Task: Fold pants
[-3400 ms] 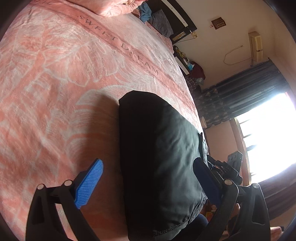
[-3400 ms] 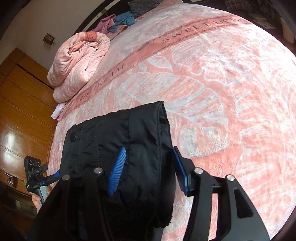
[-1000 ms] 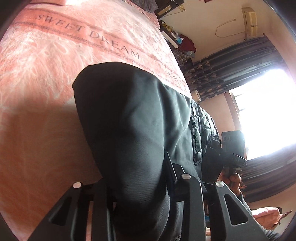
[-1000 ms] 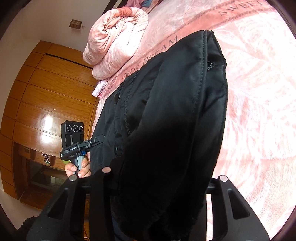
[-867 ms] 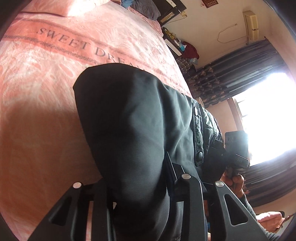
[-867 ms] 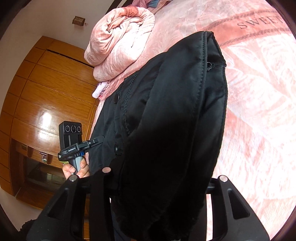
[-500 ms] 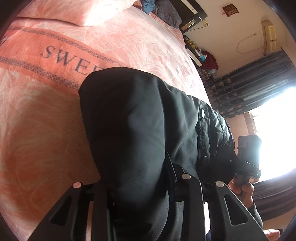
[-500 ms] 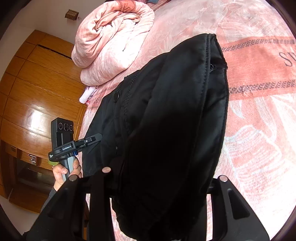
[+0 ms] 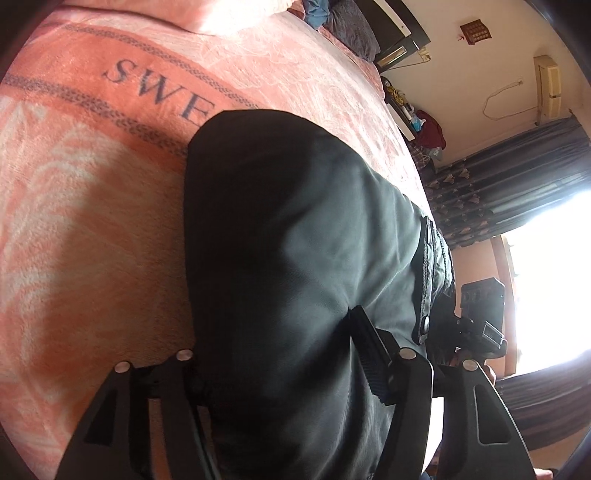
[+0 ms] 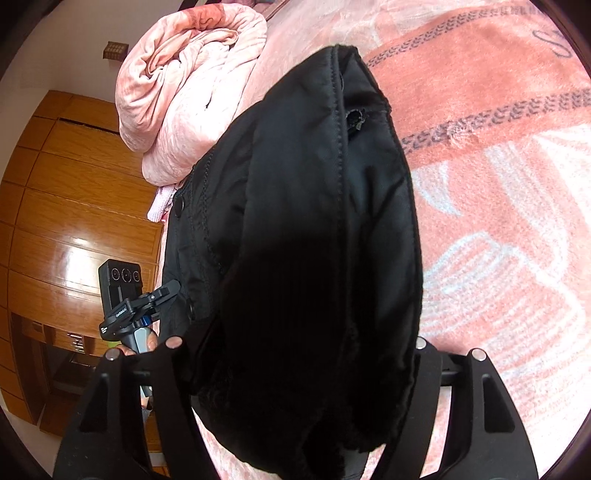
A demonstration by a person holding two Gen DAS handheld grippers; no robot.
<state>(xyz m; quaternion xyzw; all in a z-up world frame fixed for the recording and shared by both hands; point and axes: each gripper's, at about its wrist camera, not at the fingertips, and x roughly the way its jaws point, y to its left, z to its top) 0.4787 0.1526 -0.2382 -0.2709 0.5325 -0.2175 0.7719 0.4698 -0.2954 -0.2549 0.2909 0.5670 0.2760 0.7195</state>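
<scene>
The black folded pants (image 9: 295,221) fill the middle of both views and rest on the pink blanket (image 9: 92,221), across its "SWEET DREAM" band. My left gripper (image 9: 273,332) straddles one end of the bundle; its jaws are opening and the ribbed pad of one finger (image 9: 373,365) shows bare beside the cloth. My right gripper (image 10: 295,332) straddles the other end of the pants (image 10: 314,203), near the waistband snaps. Its jaws are opening too, with cloth bulging between the fingers and hiding their tips. Each view shows the other hand-held unit beyond the pants.
A rolled pink quilt (image 10: 184,92) lies at the far side of the bed, next to a wooden wardrobe (image 10: 74,221). Dark pillows (image 9: 351,33) sit by the headboard. Dark curtains (image 9: 517,184) and a bright window stand past the bed's edge. Bare blanket (image 10: 498,221) lies beside the pants.
Both grippers carried the pants forward and down onto the blanket's lettered band. Both pairs of fingers now stand wider apart than half a second ago.
</scene>
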